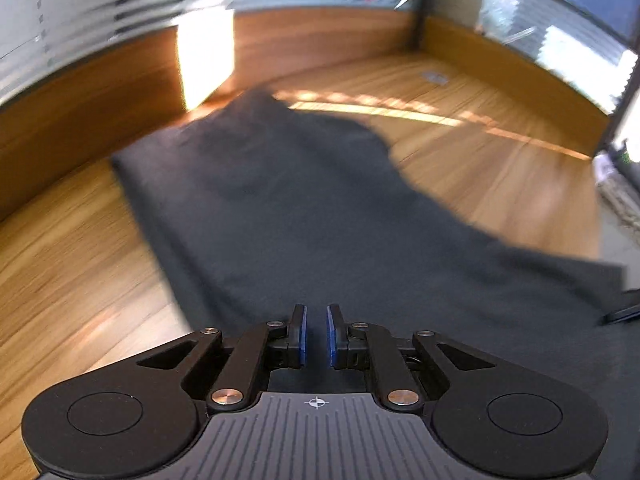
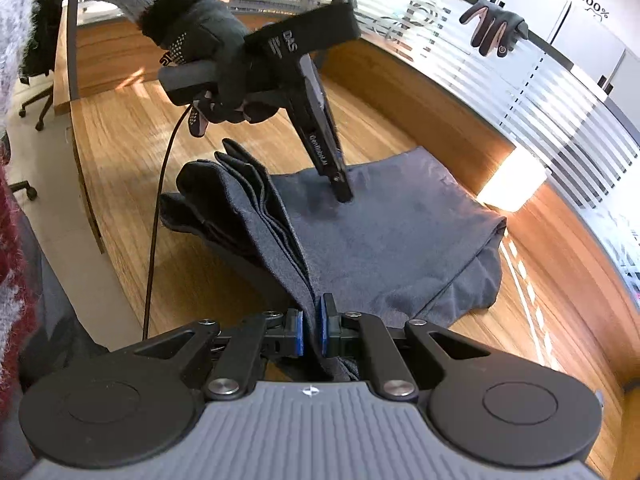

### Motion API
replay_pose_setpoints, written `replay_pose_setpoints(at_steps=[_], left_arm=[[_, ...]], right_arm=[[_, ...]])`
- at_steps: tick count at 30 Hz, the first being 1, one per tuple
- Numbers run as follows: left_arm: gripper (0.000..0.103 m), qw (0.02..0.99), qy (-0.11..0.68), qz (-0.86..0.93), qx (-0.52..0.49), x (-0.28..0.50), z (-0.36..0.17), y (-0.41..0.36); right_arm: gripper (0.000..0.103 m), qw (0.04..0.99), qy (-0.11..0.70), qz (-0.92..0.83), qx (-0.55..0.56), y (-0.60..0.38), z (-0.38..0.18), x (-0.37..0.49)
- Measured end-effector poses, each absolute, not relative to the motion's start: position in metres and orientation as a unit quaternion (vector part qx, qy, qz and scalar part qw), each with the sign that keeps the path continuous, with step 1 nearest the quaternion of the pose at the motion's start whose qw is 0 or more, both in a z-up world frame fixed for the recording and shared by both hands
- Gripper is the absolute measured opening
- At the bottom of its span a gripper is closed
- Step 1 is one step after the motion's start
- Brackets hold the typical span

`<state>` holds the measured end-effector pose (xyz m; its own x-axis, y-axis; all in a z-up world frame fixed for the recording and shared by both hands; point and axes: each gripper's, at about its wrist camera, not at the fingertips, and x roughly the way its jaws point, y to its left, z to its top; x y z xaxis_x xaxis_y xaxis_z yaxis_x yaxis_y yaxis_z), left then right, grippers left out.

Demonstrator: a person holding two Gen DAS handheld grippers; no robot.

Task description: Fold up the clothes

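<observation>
A dark grey garment (image 1: 300,208) lies spread on the wooden table (image 1: 480,184); the left wrist view is motion-blurred. My left gripper (image 1: 317,312) hovers over it, its blue pads nearly together with nothing between them. In the right wrist view the left gripper (image 2: 343,196) points steeply down, its tip at the garment (image 2: 392,232) near its far middle. My right gripper (image 2: 312,304) is shut on the garment's near edge, which rises in several stacked folds into the jaws. The folds drape left toward the table's edge (image 2: 132,152).
A gloved hand (image 2: 208,48) with a grey sleeve holds the left gripper, and a black cable (image 2: 160,208) hangs from it. A wooden rim and striped glass partition (image 2: 560,112) bound the table. A glove (image 2: 494,28) hangs on the partition. An office chair (image 2: 36,64) stands at left.
</observation>
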<state>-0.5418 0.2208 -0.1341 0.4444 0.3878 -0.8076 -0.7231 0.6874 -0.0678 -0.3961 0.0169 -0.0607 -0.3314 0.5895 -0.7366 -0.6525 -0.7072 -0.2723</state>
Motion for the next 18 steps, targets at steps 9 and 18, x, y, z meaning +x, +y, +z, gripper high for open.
replay_pose_setpoints(at_steps=[9,18], left_arm=[[0.014,0.811,0.386,0.358,-0.254,-0.569,-0.147,0.22],[0.013,0.799,0.303,0.425,-0.299,-0.608,-0.115,0.208]], right_arm=[[0.008,0.39,0.037,0.814,-0.43,0.039,-0.042,-0.394],[0.008,0.393,0.018,0.812,-0.432,0.102,-0.008,-0.38]])
